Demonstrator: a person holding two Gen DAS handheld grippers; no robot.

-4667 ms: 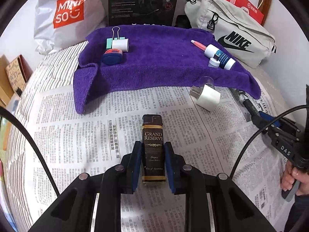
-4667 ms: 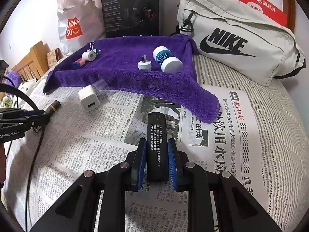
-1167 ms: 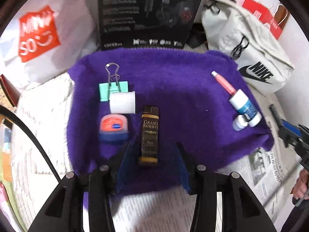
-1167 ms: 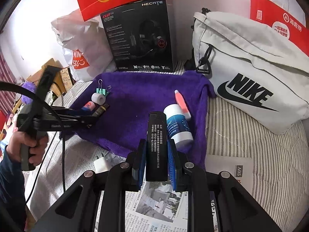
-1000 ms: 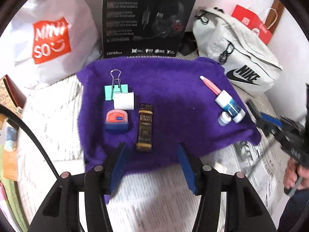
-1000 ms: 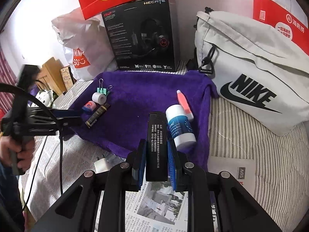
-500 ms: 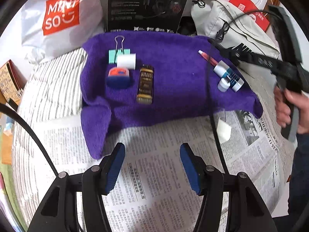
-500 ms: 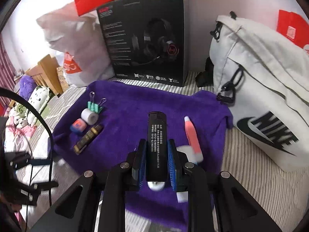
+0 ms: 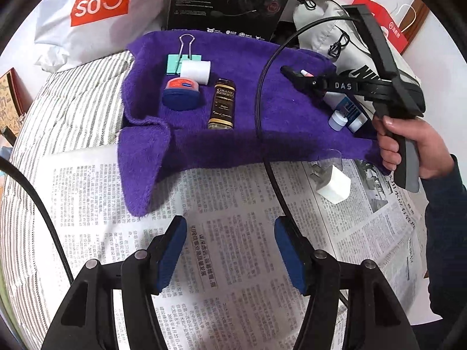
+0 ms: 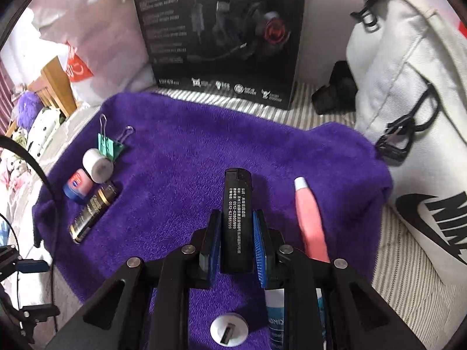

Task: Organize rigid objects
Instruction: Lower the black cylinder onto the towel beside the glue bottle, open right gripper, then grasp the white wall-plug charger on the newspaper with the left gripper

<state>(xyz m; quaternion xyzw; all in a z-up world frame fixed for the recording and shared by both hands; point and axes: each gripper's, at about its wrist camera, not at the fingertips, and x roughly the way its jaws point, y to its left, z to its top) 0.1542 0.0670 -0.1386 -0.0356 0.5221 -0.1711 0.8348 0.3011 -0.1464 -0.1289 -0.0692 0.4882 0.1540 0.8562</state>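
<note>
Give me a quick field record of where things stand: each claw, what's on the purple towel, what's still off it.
left claw: open, nothing between its pads, over the newspaper; jaws have just been opening
right claw: shut on black lighter, above the purple towel
on towel, left group: green binder clip, white roll, blue tin, Grand Reserve lighter
on towel, right group: pink tube, white USB plug, blue-and-white bottle
off towel: white charger on newspaper

Our left wrist view sits back over the newspaper (image 9: pixel 233 233), facing down toward the purple towel (image 9: pixel 262 93), our right wrist view looks down from close above that towel (image 10: pixel 189 160), we share the towel between both.
</note>
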